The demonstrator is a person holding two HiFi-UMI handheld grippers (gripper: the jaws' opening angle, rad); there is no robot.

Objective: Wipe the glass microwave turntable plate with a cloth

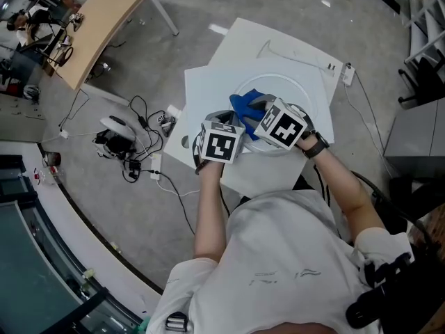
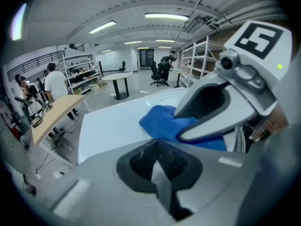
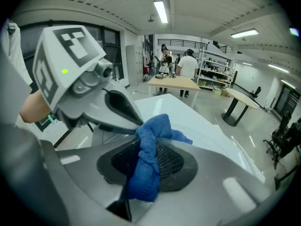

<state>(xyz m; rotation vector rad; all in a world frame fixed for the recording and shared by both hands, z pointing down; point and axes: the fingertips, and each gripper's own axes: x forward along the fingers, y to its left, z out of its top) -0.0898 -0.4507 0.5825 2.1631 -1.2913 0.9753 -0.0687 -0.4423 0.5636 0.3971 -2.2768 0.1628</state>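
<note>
The round glass turntable plate [image 1: 300, 89] lies on a white table [image 1: 208, 89]. A blue cloth [image 1: 243, 105] rests over the plate's near-left part. My right gripper [image 3: 143, 168] is shut on the blue cloth [image 3: 149, 147], which bunches up out of its jaws. My left gripper [image 2: 157, 171] sits at the plate's near-left rim with its jaws closed together; a thin pale edge, seemingly the plate's rim, shows between the pads. In the left gripper view the right gripper [image 2: 181, 126] presses the cloth [image 2: 162, 120] down just ahead. The two marker cubes are side by side in the head view.
A wooden desk [image 1: 104, 19] stands at the far left, with people by it. Cables and a small device [image 1: 119, 139] lie on the floor left of the table. A plug and cord [image 1: 348, 72] rest on the table's far right. Shelving [image 2: 200, 55] lines the room.
</note>
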